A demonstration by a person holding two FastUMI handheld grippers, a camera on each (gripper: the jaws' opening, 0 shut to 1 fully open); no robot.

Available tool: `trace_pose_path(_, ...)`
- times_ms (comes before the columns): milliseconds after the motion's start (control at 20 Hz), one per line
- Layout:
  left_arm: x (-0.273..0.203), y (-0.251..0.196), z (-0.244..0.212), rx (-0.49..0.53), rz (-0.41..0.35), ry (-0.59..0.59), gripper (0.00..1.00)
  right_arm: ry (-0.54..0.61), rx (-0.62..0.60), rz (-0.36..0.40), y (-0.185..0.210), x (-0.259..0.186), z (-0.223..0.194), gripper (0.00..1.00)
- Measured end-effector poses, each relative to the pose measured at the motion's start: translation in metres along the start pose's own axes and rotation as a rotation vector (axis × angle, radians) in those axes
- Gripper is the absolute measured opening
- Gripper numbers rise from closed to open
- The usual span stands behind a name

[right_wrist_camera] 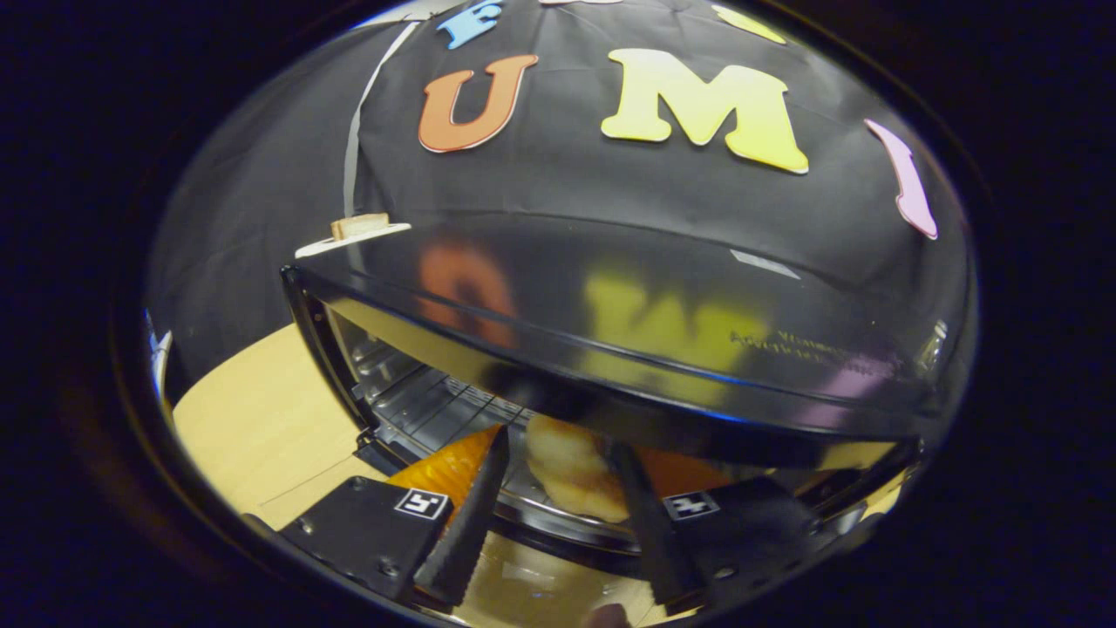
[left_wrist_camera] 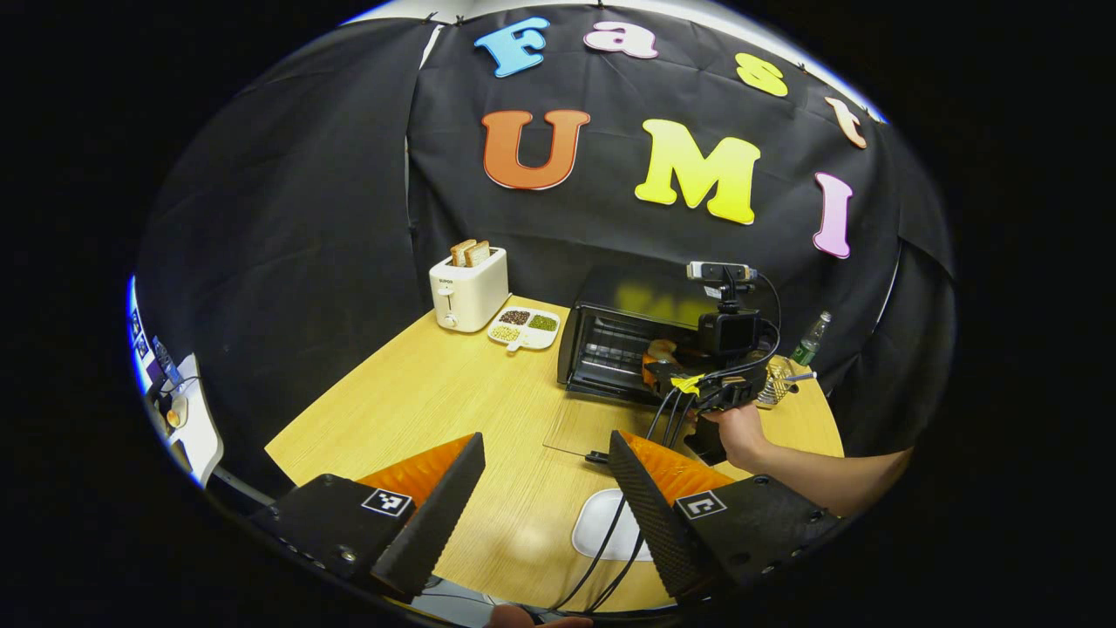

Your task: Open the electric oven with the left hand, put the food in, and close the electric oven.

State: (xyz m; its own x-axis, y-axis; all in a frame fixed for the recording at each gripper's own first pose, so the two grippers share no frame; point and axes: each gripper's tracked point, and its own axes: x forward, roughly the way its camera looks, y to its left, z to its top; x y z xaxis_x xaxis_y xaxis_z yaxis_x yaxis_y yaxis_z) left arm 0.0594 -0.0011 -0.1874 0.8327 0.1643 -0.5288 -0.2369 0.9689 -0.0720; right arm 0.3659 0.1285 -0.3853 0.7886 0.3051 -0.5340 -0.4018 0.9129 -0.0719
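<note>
Left claw (left_wrist_camera: 545,497) hangs over the near edge of the desk (left_wrist_camera: 418,410), its two fingers spread wide with nothing between them; below the gap lie bare wood, a white pad (left_wrist_camera: 602,523) and black cables (left_wrist_camera: 610,541). Right claw (left_wrist_camera: 689,379), seen from the left gripper view, is held by a hand (left_wrist_camera: 741,432) whose forearm comes in from the right edge of the desk, and it points into the mouth of the electric oven (left_wrist_camera: 610,336). The oven door (left_wrist_camera: 602,423) is folded down flat on the desk, toward the near edge.

In the right gripper view the right claw (right_wrist_camera: 558,488) has its fingers partly open around the food (right_wrist_camera: 571,471), a pale bread-like piece at the oven's opening above the wire rack (right_wrist_camera: 436,406); whether both fingers press on it I cannot tell. The oven's top edge passes close above the fingers.

A toaster (left_wrist_camera: 469,288) with bread slices stands at the far left corner, a divided dish (left_wrist_camera: 524,329) just beside it. Open desk lies between these and the left claw.
</note>
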Motion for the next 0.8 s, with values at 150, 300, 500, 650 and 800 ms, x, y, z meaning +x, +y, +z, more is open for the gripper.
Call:
trace_pose_path(150,-0.003,-0.003,0.0,-0.009,-0.001,-0.011,0.94,0.008,0.025,-0.002,-0.004,-0.007,-0.001,0.88)
trace_pose_path(300,-0.007,-0.006,-0.001,-0.01,-0.016,-0.028,0.94,0.013,0.071,0.008,-0.004,-0.024,-0.002,0.89)
trace_pose_path(500,-0.011,-0.008,0.0,-0.013,-0.058,-0.044,0.94,0.012,0.151,-0.008,-0.006,-0.057,-0.005,0.89)
trace_pose_path(650,-0.014,-0.005,0.004,0.003,-0.104,-0.059,0.94,0.011,0.171,-0.027,-0.003,-0.09,-0.007,0.9)
trace_pose_path(800,-0.014,0.004,0.002,0.014,-0.144,-0.057,0.94,-0.004,0.171,-0.053,0.004,-0.128,-0.007,0.9)
